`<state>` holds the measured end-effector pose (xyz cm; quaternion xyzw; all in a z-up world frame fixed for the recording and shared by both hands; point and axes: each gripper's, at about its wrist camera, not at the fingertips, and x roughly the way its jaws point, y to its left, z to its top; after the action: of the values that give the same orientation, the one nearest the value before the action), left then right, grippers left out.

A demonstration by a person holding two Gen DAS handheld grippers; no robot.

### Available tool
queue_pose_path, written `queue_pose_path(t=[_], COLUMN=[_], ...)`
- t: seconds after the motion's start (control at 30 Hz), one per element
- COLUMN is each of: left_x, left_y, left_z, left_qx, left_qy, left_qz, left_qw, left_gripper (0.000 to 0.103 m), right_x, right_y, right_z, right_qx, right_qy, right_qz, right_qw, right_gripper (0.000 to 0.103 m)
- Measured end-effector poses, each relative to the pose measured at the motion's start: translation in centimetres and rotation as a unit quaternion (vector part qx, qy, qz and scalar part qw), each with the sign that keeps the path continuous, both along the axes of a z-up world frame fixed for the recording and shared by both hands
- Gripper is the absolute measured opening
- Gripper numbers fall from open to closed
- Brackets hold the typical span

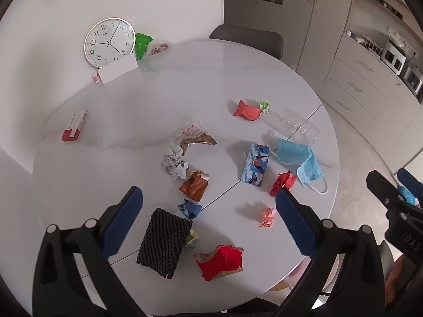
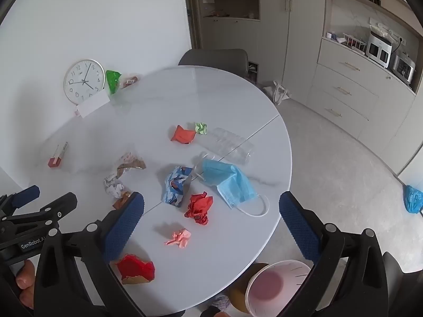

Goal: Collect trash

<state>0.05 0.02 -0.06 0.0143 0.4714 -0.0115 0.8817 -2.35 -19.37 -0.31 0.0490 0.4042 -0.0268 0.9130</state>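
Trash lies scattered on a round white table [image 1: 185, 84]. In the left wrist view: a black foam net [image 1: 164, 243], a torn red box [image 1: 220, 262], a pink paper ball [image 1: 267, 217], a red crumpled paper [image 1: 283, 182], a blue face mask [image 1: 301, 162], a blue patterned carton [image 1: 255, 167]. My left gripper [image 1: 208, 203] hovers open and empty above them. My right gripper [image 2: 211, 206] is open and empty above the red paper [image 2: 198, 208], pink ball [image 2: 179, 238] and mask [image 2: 227, 182]. A pink bin [image 2: 272, 288] stands below the table edge.
A wall clock [image 1: 109, 42], a white card [image 1: 117, 70] and a green bag [image 1: 142, 45] stand at the table's far side. A red medicine box [image 1: 75, 126] lies at the left. A grey chair [image 1: 248, 39] is behind the table. Cabinets [image 2: 351, 92] line the right.
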Motion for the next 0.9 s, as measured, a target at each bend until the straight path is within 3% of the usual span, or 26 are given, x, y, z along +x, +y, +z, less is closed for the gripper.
queue_pose_path(t=[0.9], left_x=[0.3], left_y=[0.2], left_z=[-1.2], left_qx=[-0.008], left_qy=[0.014], left_qz=[0.001], left_qw=[0.9999], left_gripper=[0.097], right_x=[0.7], right_y=[0.8], right_z=[-1.0], right_qx=[-0.006], right_qy=[0.012], right_qz=[0.008], right_qw=[1.000], right_gripper=[0.101])
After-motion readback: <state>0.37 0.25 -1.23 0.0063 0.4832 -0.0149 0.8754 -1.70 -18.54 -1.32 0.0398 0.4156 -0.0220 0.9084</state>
